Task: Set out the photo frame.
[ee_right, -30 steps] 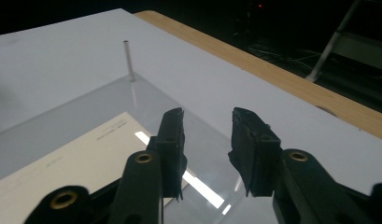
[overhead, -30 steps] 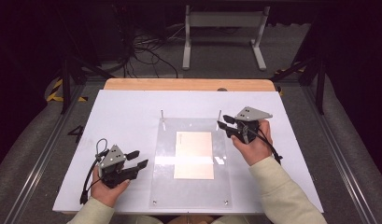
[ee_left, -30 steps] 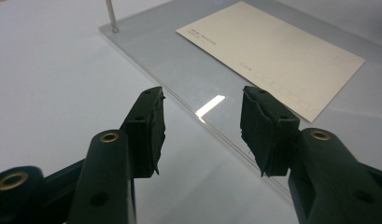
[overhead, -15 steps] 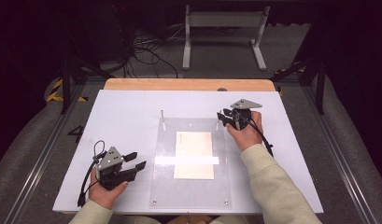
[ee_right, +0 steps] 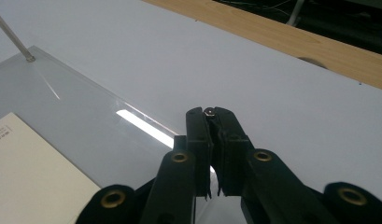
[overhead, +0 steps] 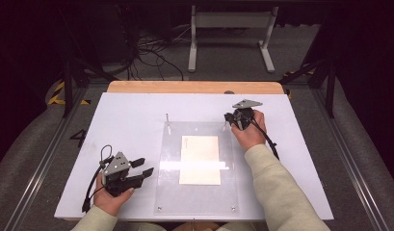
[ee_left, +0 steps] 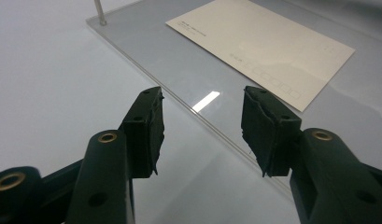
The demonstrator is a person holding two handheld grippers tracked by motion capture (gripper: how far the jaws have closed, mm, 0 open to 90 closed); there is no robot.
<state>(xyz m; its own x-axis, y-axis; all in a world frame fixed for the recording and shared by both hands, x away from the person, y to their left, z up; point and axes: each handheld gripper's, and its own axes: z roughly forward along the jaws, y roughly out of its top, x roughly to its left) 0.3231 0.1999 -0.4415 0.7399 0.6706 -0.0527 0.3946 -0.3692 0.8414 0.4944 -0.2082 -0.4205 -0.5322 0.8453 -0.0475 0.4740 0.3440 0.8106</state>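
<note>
Your left gripper's [overhead: 139,169] jaws stood apart over the white table [overhead: 127,120], holding nothing, just beside the clear acrylic plate's [overhead: 197,197] near left edge. The cream card [overhead: 200,159] lay flat under that plate. Farther off, your right gripper [overhead: 228,120] had just closed its jaws on the thin metal pin [ee_right: 209,111] at the plate's far right corner.
</note>
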